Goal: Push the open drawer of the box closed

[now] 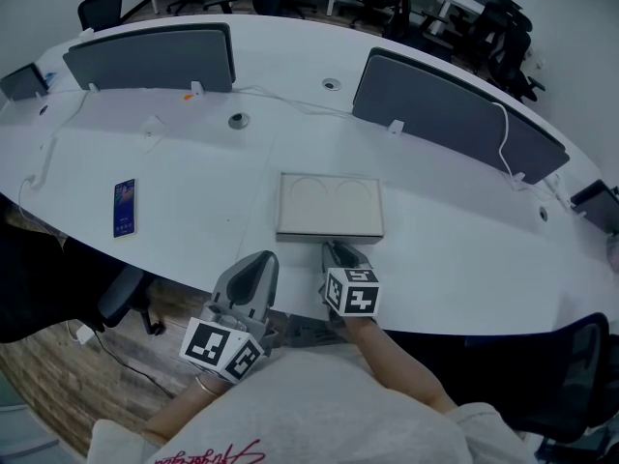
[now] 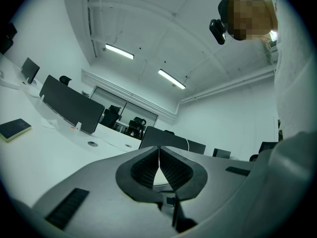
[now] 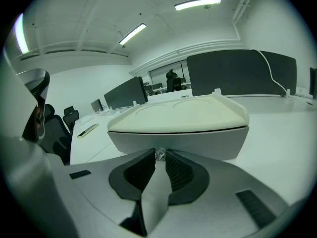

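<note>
1. Between the tips of the right tongs [image 3: 159,156] sits the small shiny knob [image 3: 159,153] of the drawer [image 3: 198,139]. The tongs are clenched on it and tilted down towards the box [image 1: 329,204], which lies on the worktop [image 1: 193,177] straight ahead of them.
2. Just past those tips, the drawer's grey front spans the width under the cream lid [image 3: 183,114]. It looks nearly home. Whether a gap is left I cannot tell, so I judge the push to be in its last part.
3. Push straight along the line of the tongs, square to the front. A skewed push could jam the drawer or swing the box round.
4. Keep the force low and steady. The box looks light and nothing braces it on its far side, so a hard shove would likely slide the whole box away from the tongs instead of seating the drawer.
5. The left tongs [image 2: 159,148] are clenched on nothing, level, to the left of and a little behind the right ones, by the worktop's near edge. If the box creeps, they could go to its far side as a stop.
6. Let go of the knob only once the front sits flush. Releasing the tongs before drawing back avoids tugging the drawer out again.
</note>
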Tool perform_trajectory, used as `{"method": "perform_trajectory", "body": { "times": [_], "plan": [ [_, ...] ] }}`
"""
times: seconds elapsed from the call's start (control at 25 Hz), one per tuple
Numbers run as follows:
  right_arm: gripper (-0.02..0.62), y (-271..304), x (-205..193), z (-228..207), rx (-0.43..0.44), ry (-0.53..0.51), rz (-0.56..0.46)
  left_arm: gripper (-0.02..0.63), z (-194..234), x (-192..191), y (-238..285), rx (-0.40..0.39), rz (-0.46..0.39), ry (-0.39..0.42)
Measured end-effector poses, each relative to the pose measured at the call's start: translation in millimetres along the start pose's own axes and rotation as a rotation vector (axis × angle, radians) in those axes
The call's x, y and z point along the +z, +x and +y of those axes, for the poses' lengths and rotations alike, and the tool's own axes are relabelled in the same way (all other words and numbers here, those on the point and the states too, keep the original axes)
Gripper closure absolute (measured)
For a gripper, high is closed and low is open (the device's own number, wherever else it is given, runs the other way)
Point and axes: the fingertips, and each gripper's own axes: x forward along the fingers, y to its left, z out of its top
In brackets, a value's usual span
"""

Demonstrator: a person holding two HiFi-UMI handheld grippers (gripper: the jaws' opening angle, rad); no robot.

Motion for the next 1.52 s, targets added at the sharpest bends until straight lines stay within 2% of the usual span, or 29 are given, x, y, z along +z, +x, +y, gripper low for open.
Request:
{"method": "perform_trajectory", "body": {
  "times": [0.56, 0.68, 0.92, 1.2, 1.4, 1.52],
  "plan": [
    [0.518, 5, 2, 1, -0.021, -0.013, -0.007, 0.588, 5, 0, -3, 0.011, 0.003, -0.005],
    [0.486, 5, 0, 7, -0.035, -0.048, -0.017, 0.588, 4, 1, -7, 0.012, 0.003, -0.002],
    [0.477, -7, -5, 8, -0.031, -0.038, -0.034, 0.588, 2, 2, -17, 0.021, 0.003, 0.007],
    [0.485, -57, 30, 35, -0.003, -0.146, -0.2, 0.588, -12, 3, -29, -0.01, 0.002, 0.025],
    [0.546, -112, 67, 66, 0.063, -0.239, -0.368, 0.588, -23, 3, -39, -0.032, 0.001, 0.035],
    [0.562, -148, 85, 86, 0.099, -0.325, -0.462, 0.588, -29, 3, -46, -0.041, -0.003, 0.041]
  ]
}}
